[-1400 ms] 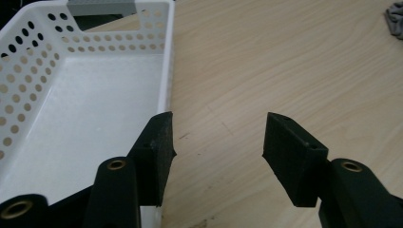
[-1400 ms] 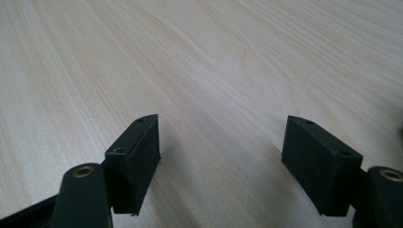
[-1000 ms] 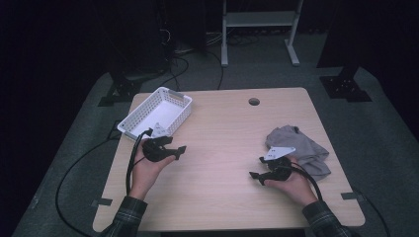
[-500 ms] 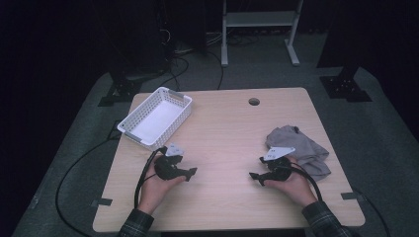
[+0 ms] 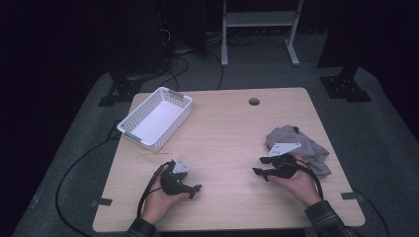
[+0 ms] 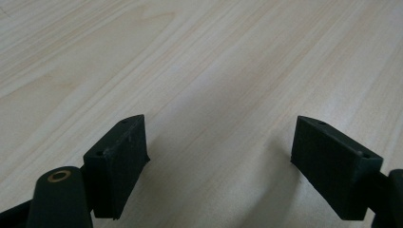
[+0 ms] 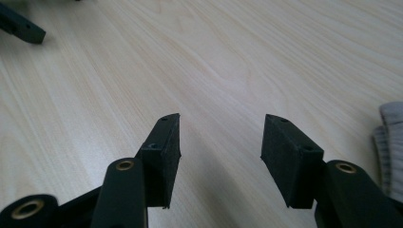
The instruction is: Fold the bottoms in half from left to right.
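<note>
Grey cloth: crumpled at right of the high view, on the table near its right edge; its ribbed edge peeks in at far right of the right gripper view.
Right gripper: just left of the cloth, low over bare wood, pointing left; jaws have just been closing, now a middling gap with nothing between them.
Left gripper: lower left of centre, well apart from the cloth, hovering close above the table; jaws have just been opening, standing wide on empty wood.
Table: pale wood grain.
Basket: white, upper left on the table, near the left edge.
</note>
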`<state>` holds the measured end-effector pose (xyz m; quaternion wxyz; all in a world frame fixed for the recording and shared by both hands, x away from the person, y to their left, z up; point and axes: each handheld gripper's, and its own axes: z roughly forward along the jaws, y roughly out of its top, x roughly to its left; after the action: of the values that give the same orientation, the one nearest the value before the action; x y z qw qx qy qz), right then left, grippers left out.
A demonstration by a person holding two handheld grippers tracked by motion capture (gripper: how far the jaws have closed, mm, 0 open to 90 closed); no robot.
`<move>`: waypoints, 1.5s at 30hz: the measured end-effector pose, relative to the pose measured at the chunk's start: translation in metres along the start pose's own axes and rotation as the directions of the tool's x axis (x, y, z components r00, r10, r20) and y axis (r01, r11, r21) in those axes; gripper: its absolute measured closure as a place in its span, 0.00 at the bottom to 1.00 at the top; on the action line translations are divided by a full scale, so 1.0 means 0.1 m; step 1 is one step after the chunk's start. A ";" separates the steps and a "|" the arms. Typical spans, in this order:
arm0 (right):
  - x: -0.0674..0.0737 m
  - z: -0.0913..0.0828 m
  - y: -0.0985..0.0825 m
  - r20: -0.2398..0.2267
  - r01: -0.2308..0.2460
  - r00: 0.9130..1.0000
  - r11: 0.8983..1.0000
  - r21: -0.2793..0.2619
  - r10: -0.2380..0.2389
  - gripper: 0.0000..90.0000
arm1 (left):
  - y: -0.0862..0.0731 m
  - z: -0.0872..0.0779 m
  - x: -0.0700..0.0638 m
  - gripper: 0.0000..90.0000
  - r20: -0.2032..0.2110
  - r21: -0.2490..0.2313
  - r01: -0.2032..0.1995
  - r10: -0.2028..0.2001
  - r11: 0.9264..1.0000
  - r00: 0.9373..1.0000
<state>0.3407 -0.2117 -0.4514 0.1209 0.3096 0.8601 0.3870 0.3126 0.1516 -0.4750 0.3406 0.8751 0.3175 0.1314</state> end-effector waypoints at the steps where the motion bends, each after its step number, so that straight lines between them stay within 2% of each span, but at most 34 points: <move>1: -0.01 -0.04 0.02 0.001 -0.006 1.000 1.000 0.003 0.006 0.52 | -0.02 0.00 -0.01 0.19 0.003 -0.011 -0.005 0.005 1.000 1.000; 5: -0.04 -0.16 0.07 0.006 -0.007 1.000 1.000 -0.002 0.007 0.53 | -0.08 0.03 -0.05 0.08 0.011 -0.055 -0.014 0.015 0.998 1.000; 10: -0.10 -0.31 0.11 0.019 -0.015 1.000 1.000 -0.019 0.016 0.51 | -0.08 0.05 -0.06 0.00 0.023 -0.044 -0.027 0.028 0.999 0.999; 13: -0.14 -0.37 0.11 0.035 -0.019 0.999 1.000 -0.024 0.020 0.50 | -0.08 0.05 -0.06 0.00 0.024 -0.044 -0.027 0.028 0.999 0.999; 20: -0.29 -0.55 0.11 0.104 -0.039 0.994 0.998 -0.052 0.044 0.46 | -0.08 0.05 -0.05 0.00 0.025 -0.043 -0.027 0.028 0.999 0.999; 26: -0.49 -0.76 0.04 0.151 -0.084 0.984 0.993 -0.079 0.095 0.43 | -0.08 0.05 -0.05 0.00 0.023 -0.043 -0.026 0.027 0.999 0.999; 33: -0.76 -0.94 -0.14 0.215 -0.150 0.962 0.983 -0.104 0.169 0.40 | -0.08 0.05 -0.05 0.00 0.024 -0.042 -0.027 0.028 0.999 0.999; 37: -0.88 -0.94 -0.26 0.230 -0.190 0.951 0.977 -0.102 0.209 0.40 | -0.08 0.05 -0.05 0.00 0.023 -0.042 -0.026 0.027 0.999 0.999; 41: -0.98 -0.85 -0.40 0.235 -0.236 0.941 0.970 -0.060 0.243 0.38 | -0.08 0.05 -0.05 0.00 0.023 -0.042 -0.027 0.028 0.999 0.999; 43: -1.02 -0.78 -0.46 0.230 -0.249 0.941 0.968 -0.034 0.250 0.39 | -0.08 0.05 -0.05 0.00 0.023 -0.042 -0.027 0.028 0.999 0.999; 45: -1.03 -0.71 -0.49 0.217 -0.254 0.943 0.967 -0.012 0.251 0.54 | -0.08 0.05 -0.05 0.00 0.022 -0.042 -0.030 0.031 0.999 0.999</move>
<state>0.3671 -0.3433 -0.4431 0.1609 0.4586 0.7981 0.3561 0.3077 0.1503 -0.4844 0.3605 0.8740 0.2975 0.1330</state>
